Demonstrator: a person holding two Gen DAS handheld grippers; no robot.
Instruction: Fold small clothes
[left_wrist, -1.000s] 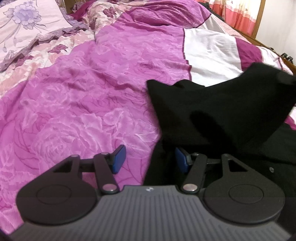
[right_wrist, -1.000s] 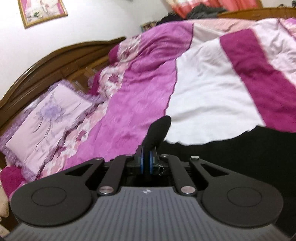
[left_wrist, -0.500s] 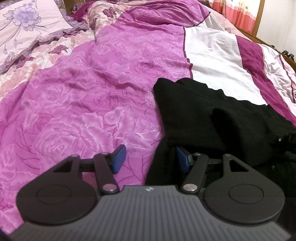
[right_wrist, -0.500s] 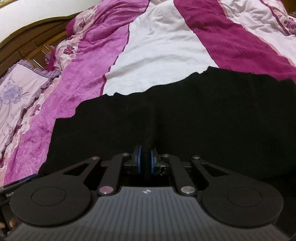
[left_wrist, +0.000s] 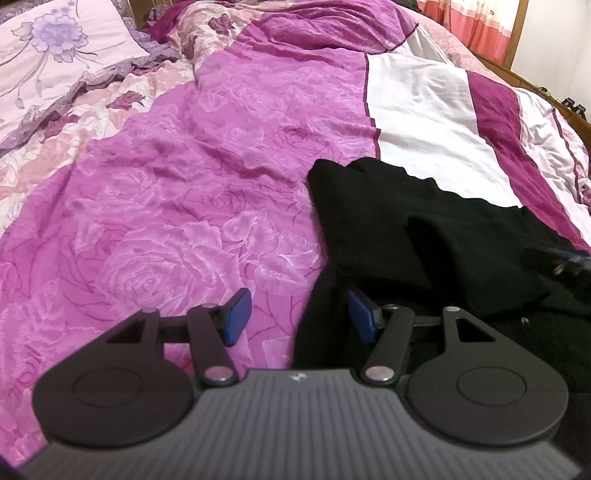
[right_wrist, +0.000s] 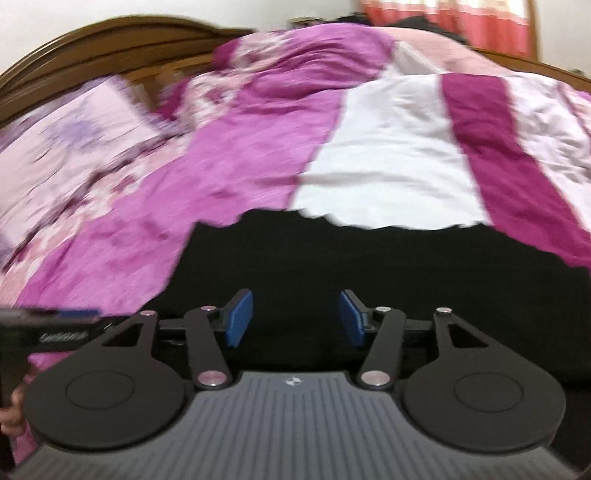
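A black garment (left_wrist: 424, 236) lies folded over on the purple bedspread, with a flap doubled across its right side. My left gripper (left_wrist: 297, 317) stands open at the garment's near left edge, its right pad over black cloth and its left pad over the bedspread. In the right wrist view the same black garment (right_wrist: 369, 266) spreads flat ahead, and my right gripper (right_wrist: 295, 319) is open above it with nothing between its blue pads. This view is blurred by motion.
The purple rose-patterned bedspread (left_wrist: 166, 221) has white and magenta stripes (left_wrist: 436, 122) to the right. A floral pillow (left_wrist: 48, 55) and a wooden headboard (right_wrist: 92, 59) lie at the far left. The left gripper's body and a hand (right_wrist: 14, 410) show at the right view's left edge.
My right gripper carried a held piece of the black garment down onto the rest, then let go and opened. The raised flap now lies flat. The left gripper stayed open in place.
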